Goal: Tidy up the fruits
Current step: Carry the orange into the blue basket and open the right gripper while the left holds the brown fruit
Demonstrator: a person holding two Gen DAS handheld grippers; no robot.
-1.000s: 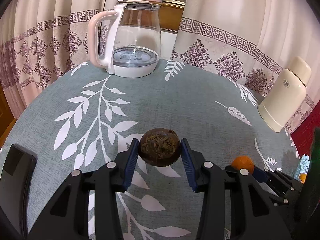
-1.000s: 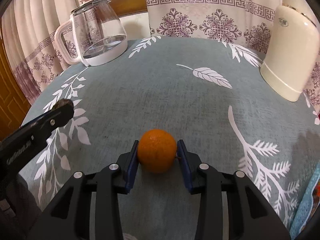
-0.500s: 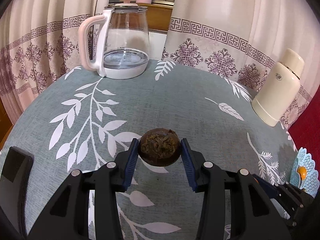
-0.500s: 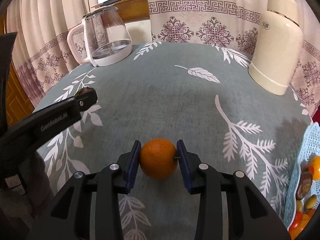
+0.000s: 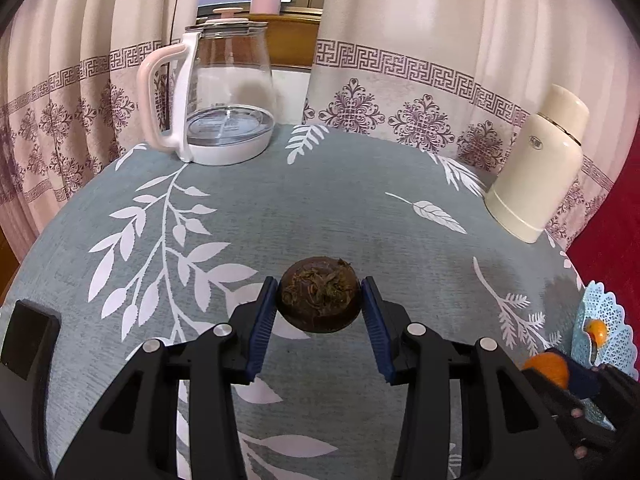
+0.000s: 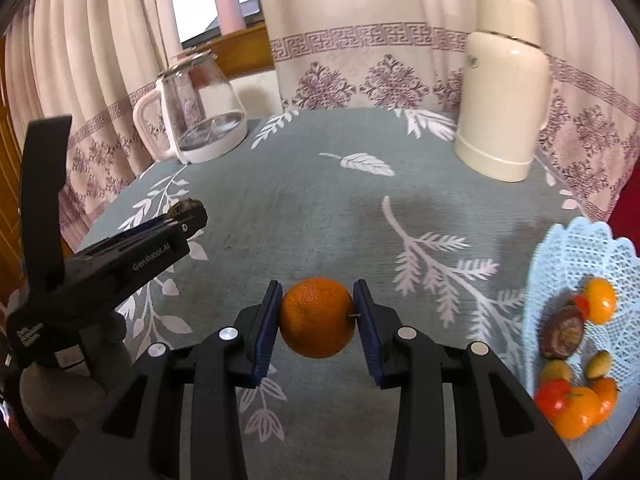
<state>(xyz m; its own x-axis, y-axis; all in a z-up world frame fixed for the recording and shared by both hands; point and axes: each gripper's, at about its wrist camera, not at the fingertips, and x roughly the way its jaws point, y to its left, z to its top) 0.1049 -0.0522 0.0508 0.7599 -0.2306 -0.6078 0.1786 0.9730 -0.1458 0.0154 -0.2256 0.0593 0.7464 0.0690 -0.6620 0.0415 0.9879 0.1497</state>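
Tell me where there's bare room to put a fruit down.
Free: the tablecloth between the glass kettle, the cream flask and the blue basket. Crowded: the basket's near end, piled with fruit; its far end is bare mesh.

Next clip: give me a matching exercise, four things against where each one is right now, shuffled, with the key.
Things:
1. orange
2. brown fruit
3. kettle
4. flask

Places:
A. far left on the table
B. between the left gripper fingers
C. far right on the table
D. between the right gripper fingers

Pairs: 1-D, 2-B, 3-A, 4-C
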